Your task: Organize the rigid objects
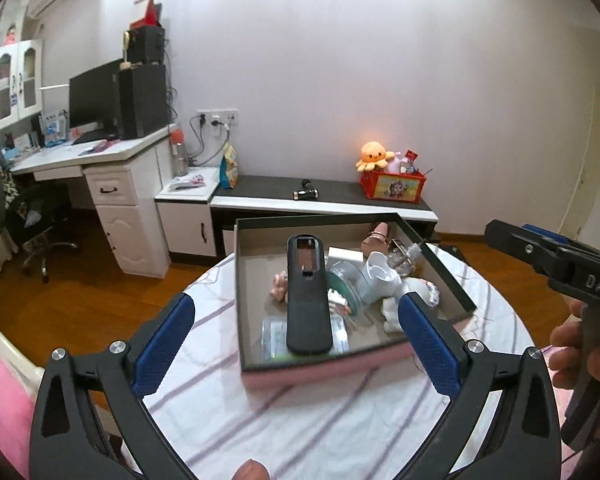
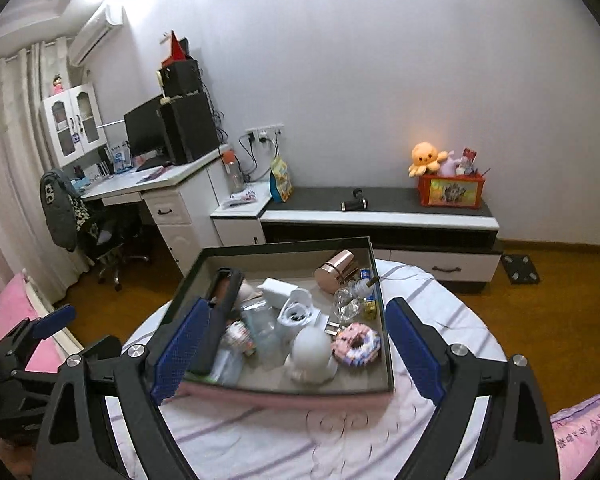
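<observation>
A dark-rimmed box with a pink outer wall sits on a round table and holds several rigid objects. A long black device lies in it at the left. Also inside are a white cup-like item, a white dome figure, a pink block donut, a glass bottle, a copper cup and a white block. My left gripper is open and empty before the box's near wall. My right gripper is open and empty, fingers either side of the box front.
The table has a white striped cloth. Behind it stand a low black-topped cabinet with a red toy crate, and a white desk with a monitor. Pink bedding lies at right. The right gripper also shows in the left wrist view.
</observation>
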The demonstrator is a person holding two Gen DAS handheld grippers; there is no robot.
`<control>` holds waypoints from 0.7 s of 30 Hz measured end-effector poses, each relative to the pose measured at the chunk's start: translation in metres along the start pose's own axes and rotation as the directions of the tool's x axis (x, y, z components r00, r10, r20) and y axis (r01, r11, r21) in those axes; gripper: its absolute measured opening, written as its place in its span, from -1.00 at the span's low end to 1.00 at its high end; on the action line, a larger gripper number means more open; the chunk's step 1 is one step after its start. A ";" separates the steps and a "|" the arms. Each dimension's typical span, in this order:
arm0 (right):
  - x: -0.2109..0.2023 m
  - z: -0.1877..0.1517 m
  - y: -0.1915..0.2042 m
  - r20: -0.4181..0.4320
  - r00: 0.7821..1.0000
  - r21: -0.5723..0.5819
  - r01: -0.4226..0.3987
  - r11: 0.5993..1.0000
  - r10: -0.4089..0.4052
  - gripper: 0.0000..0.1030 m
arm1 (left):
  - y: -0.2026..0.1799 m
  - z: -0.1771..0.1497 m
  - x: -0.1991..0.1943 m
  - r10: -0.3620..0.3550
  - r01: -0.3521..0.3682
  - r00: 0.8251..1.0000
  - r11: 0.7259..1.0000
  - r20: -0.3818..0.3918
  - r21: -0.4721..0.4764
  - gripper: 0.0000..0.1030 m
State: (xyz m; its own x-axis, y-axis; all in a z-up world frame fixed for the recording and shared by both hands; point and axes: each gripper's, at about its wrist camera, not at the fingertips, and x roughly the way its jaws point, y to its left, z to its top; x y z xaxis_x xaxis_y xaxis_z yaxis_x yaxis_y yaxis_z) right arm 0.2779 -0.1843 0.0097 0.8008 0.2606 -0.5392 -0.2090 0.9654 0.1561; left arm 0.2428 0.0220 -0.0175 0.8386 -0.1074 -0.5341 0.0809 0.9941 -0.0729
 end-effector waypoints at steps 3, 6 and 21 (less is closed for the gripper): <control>-0.027 -0.008 0.012 0.018 1.000 -0.013 0.006 1.000 -0.006 0.77 | -0.001 -0.008 -0.029 0.020 -0.020 1.000 1.000 0.019 -0.008 0.99; -0.053 -0.019 0.020 0.039 0.999 -0.012 0.016 1.000 -0.015 0.77 | -0.002 -0.017 -0.057 0.037 -0.037 0.998 0.999 0.043 -0.010 1.00; -0.166 -0.096 0.029 0.101 0.991 0.000 0.085 0.996 -0.085 0.77 | -0.027 -0.071 -0.160 0.072 -0.070 0.991 0.997 0.114 -0.016 1.00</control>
State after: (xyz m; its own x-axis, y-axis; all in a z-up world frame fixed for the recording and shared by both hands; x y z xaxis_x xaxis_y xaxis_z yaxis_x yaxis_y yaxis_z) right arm 0.0852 -0.1981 0.0239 0.8683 0.1753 -0.4641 -0.1401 0.9841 0.1096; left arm 0.0682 0.0114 0.0099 0.8984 -0.0332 -0.4380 0.0130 0.9987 -0.0489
